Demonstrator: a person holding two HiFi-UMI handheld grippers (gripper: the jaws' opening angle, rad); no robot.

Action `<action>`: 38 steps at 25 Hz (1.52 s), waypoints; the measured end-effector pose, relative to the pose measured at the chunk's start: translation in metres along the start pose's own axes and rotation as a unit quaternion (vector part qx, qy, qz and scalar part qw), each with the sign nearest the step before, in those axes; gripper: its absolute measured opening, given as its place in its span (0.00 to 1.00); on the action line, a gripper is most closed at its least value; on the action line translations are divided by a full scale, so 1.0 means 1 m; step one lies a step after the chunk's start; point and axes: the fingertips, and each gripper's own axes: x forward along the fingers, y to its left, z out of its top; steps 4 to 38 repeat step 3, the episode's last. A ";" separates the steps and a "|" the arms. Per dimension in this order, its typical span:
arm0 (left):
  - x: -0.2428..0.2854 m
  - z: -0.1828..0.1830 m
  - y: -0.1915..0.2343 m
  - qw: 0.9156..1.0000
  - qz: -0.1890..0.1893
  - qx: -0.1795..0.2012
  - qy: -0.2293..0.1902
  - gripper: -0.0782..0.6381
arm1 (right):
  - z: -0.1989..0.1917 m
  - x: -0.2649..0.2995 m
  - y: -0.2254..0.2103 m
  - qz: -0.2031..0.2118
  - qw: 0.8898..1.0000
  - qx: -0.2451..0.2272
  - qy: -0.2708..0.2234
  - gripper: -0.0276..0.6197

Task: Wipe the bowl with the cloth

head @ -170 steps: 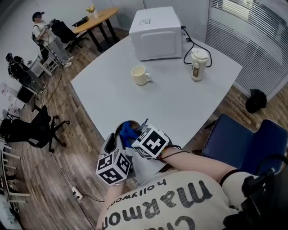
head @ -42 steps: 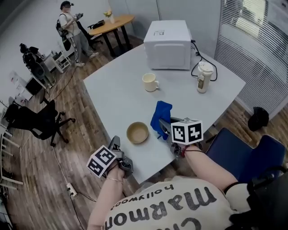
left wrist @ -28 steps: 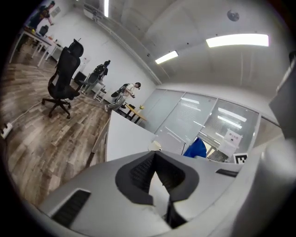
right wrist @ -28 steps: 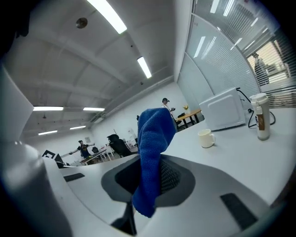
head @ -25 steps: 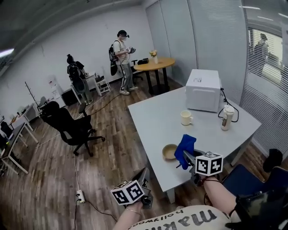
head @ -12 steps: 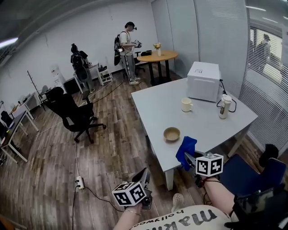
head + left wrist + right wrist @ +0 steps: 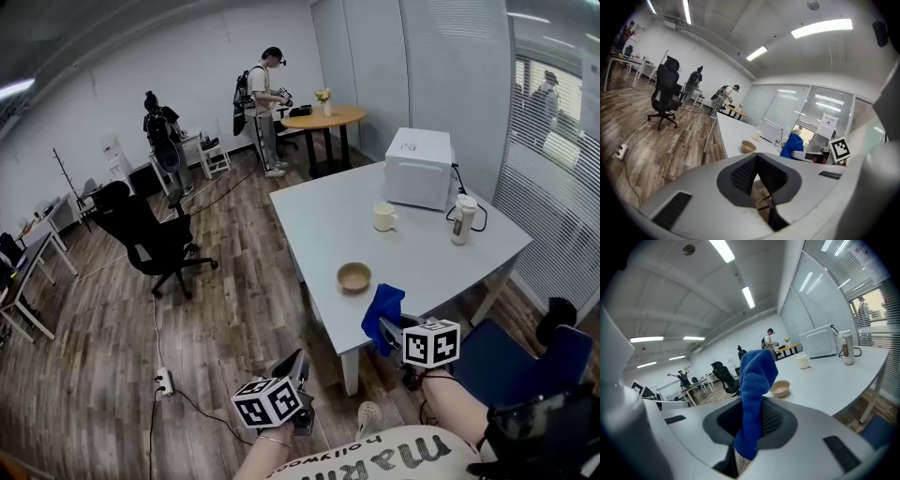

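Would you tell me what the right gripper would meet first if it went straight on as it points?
Most likely the top of the white table, just short of the tan bowl, though depth is unclear.

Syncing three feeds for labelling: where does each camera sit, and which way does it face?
Head view: on the person's head, facing forward-down over the grey table; forearms, left gripper and right gripper show.
Left gripper view: on that gripper, looking along its shut, empty jaws toward the table.
Right gripper view: on that gripper, along jaws clamping the blue cloth, across the tabletop.
Shared: all three show the round tan bowl and the cloth.
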 end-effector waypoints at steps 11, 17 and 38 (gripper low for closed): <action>0.002 0.001 0.001 1.000 -0.002 -0.002 0.000 0.12 | 0.000 0.001 -0.001 -0.003 1.000 -0.004 0.003 0.14; 0.002 0.001 0.001 1.000 -0.002 -0.002 0.000 0.12 | 0.000 0.001 -0.001 -0.003 1.000 -0.004 0.003 0.14; 0.002 0.001 0.001 1.000 -0.002 -0.002 0.000 0.12 | 0.000 0.001 -0.001 -0.003 1.000 -0.004 0.003 0.14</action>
